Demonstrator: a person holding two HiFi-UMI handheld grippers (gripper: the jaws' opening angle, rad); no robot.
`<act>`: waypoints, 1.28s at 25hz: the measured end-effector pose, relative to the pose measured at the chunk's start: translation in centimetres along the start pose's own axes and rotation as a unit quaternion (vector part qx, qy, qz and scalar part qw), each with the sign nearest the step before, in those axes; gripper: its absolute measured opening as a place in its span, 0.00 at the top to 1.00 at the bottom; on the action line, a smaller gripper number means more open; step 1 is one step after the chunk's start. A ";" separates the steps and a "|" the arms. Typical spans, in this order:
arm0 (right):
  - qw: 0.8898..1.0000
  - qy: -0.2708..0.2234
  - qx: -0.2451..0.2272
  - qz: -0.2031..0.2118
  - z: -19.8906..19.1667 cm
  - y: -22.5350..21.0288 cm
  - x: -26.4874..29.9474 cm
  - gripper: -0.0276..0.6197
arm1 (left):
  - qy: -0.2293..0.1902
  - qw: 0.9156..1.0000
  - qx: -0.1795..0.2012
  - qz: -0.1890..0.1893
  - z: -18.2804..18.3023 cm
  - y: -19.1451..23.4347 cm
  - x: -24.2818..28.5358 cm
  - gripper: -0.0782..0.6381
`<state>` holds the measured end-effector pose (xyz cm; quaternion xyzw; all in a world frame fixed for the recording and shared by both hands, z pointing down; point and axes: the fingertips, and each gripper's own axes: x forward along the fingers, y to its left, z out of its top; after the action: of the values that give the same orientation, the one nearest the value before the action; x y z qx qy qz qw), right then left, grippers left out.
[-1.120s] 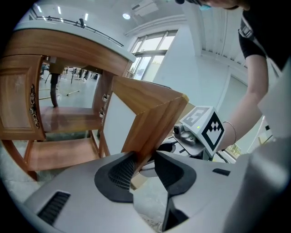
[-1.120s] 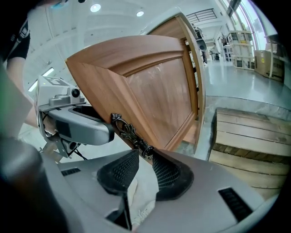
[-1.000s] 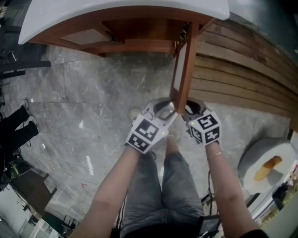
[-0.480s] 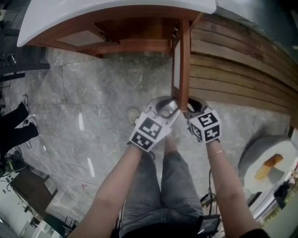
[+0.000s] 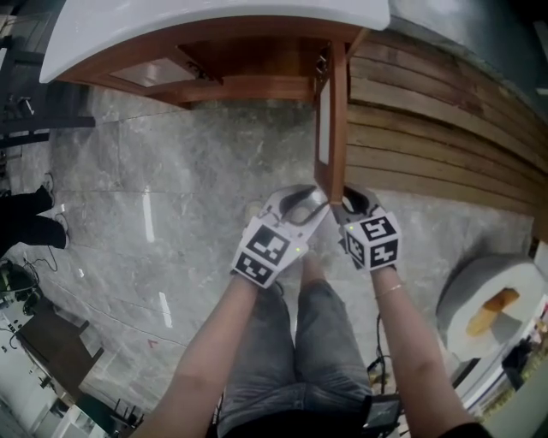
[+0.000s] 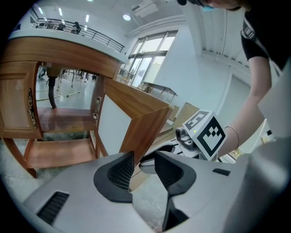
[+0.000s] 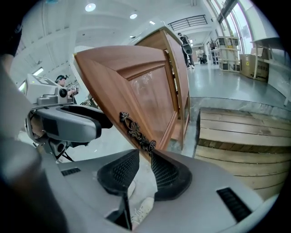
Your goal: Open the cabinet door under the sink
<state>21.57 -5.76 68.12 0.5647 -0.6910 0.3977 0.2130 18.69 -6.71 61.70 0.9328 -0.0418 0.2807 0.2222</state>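
Observation:
The wooden cabinet door (image 5: 332, 128) under the white sink top (image 5: 214, 21) stands swung out toward me, edge-on in the head view. My left gripper (image 5: 315, 204) is at the left of its free lower corner and my right gripper (image 5: 347, 205) at the right. In the left gripper view the door corner (image 6: 141, 113) sits between the jaws of that gripper (image 6: 143, 170), against the left pad, with a gap to the right pad. In the right gripper view the gripper (image 7: 144, 166) is shut on the door's edge (image 7: 136, 91) just below the ornate dark handle (image 7: 136, 132).
The open cabinet frame (image 5: 240, 85) shows a bare shelf inside. A wooden slat platform (image 5: 445, 128) runs along the right. A round grey object (image 5: 492, 308) stands at lower right. My legs (image 5: 300, 342) are below the grippers on the marble floor (image 5: 171, 214). Another person's dark legs (image 5: 26, 222) are at far left.
The door now stands a little more edge-on. The right gripper has shifted slightly left with the door's edge. The left gripper has kept its place at the corner.

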 end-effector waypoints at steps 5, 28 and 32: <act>1.000 -0.023 -0.004 0.015 1.1 1.5 -1.9 0.82 | -0.019 1.000 0.006 0.005 1.2 -0.7 -1.7 0.70; 0.984 -0.151 -0.095 -0.001 14.9 6.5 -15.3 0.95 | -0.112 0.992 0.056 -0.026 15.3 -5.2 -9.0 0.88; 0.981 -0.171 -0.093 -0.005 18.0 7.3 -17.3 0.94 | -0.131 0.989 0.068 -0.018 18.5 -5.3 -10.7 0.88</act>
<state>22.09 -9.07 42.37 0.6055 -0.7483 0.2283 0.1457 20.15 -10.55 40.13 0.9751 -0.0346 0.1545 0.1554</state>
